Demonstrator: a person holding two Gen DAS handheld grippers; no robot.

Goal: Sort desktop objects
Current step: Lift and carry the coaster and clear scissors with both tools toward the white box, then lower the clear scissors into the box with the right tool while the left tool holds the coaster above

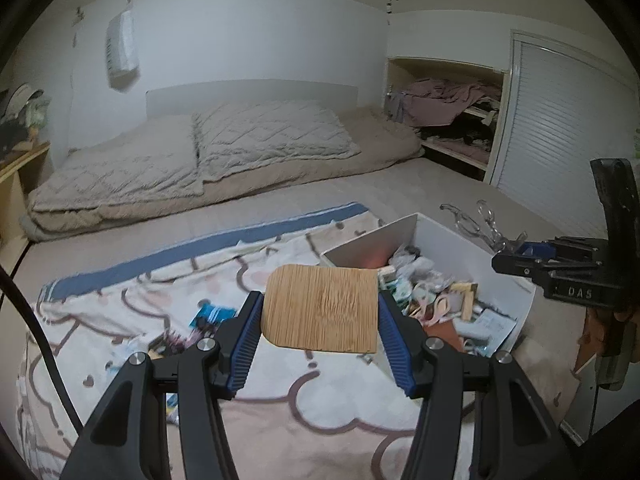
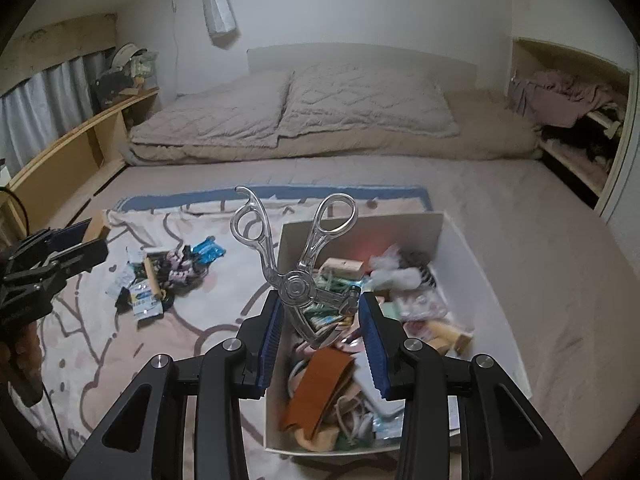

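left gripper (image 1: 320, 322) clamps a ribbed bamboo board (image 1: 322, 308) above the patterned blanket (image 1: 280, 400), beside a white box (image 2: 472, 256) of clutter; right gripper (image 2: 318, 330) pinches a clear plastic eyelash curler (image 2: 294, 264) by its head over the box; held off-centre, the curler could likely pivot and slip

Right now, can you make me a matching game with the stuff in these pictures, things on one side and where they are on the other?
Things:
1. flat ribbed wooden block
2. clear plastic scissor-shaped tool
3. brown leather strip
4. shiny blue wrapper

Places:
A. lying on the patterned blanket
B. inside the white box
C. in the left gripper
D. in the right gripper

Pairs: 1-C, 2-D, 3-B, 4-A
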